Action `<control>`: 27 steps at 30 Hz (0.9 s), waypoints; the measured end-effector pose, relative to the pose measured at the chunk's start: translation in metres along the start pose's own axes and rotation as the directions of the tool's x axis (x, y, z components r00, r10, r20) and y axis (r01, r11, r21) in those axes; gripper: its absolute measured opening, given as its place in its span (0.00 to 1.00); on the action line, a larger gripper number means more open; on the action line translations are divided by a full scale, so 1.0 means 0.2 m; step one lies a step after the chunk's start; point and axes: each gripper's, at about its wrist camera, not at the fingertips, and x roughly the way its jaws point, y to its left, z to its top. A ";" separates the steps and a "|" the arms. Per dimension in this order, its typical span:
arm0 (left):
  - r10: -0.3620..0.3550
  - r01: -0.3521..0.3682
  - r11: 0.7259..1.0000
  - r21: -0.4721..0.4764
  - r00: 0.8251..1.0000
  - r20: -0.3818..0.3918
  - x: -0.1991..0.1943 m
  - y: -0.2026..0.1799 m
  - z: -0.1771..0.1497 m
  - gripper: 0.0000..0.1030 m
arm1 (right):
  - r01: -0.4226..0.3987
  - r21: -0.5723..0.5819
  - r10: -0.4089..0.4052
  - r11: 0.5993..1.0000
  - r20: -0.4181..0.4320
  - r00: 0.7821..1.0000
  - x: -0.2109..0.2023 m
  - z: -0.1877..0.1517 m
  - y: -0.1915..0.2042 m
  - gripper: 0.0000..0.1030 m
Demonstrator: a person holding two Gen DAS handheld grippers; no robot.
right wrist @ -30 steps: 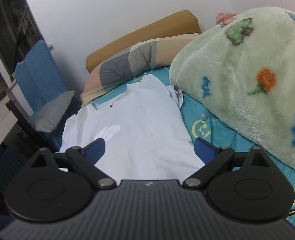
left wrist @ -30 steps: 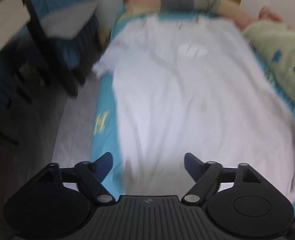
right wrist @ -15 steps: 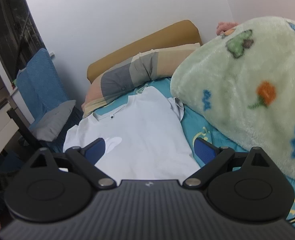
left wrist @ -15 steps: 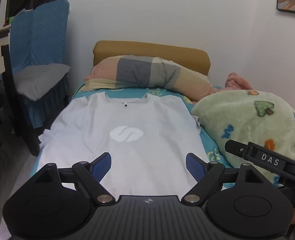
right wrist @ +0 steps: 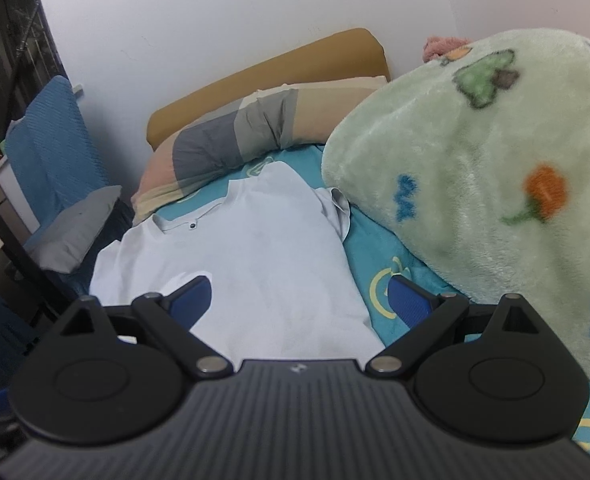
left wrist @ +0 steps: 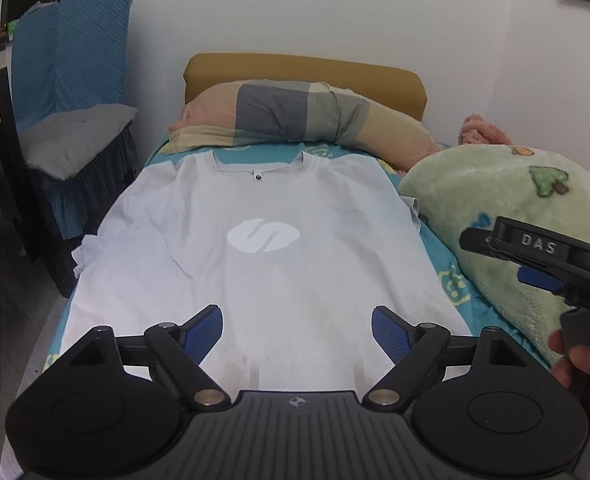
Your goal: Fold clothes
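Note:
A pale blue T-shirt [left wrist: 263,240] with a white oval logo lies flat, face up, on the bed, collar toward the pillow. My left gripper [left wrist: 297,330] hovers open over the shirt's lower hem with nothing between its blue pads. In the right wrist view the same T-shirt [right wrist: 255,264] spreads out ahead, and my right gripper [right wrist: 299,300] stands open above its right lower edge, empty. That right gripper [left wrist: 535,256] also shows from the side in the left wrist view, held by a hand [left wrist: 583,360] at the shirt's right.
A fluffy green blanket [right wrist: 475,184] is heaped on the bed's right side. A striped pillow [left wrist: 295,120] and tan headboard [left wrist: 303,70] lie at the far end. A chair with blue cover and grey cushion [left wrist: 79,140] stands left of the bed.
The left wrist view tilted up from the shirt's lower part to the whole shirt and pillow, then drew closer. The right gripper came into that view at the right. Both stay open.

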 end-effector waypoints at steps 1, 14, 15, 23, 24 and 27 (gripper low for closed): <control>-0.002 0.002 1.000 -0.003 1.000 -0.005 0.01 0.01 -0.01 0.81 | 0.006 -0.006 -0.006 1.000 0.003 1.000 0.03 0.00 0.00 0.93; 0.017 -0.017 0.998 -0.065 1.000 0.002 0.38 -0.02 -0.29 0.95 | 0.055 0.062 -0.058 0.997 0.039 0.998 0.42 0.04 -0.13 0.75; 0.023 -0.023 0.998 -0.053 1.000 -0.006 0.43 -0.03 -0.31 0.95 | 0.054 0.087 -0.058 0.995 0.041 0.997 0.48 0.06 -0.16 0.72; 0.096 -0.098 0.992 0.072 0.995 0.034 0.52 -0.13 -0.42 1.00 | 0.045 0.129 -0.044 0.991 -0.005 0.999 0.95 0.12 -0.31 0.59; 0.108 -0.112 0.990 0.088 0.993 0.046 0.51 -0.14 -0.43 1.00 | 0.046 0.114 -0.046 0.992 -0.006 0.999 0.99 0.11 -0.31 0.57; 0.096 -0.099 0.992 0.080 0.995 0.039 0.52 -0.13 -0.43 1.00 | 0.048 0.077 -0.048 0.996 -0.005 0.999 1.09 0.10 -0.31 0.57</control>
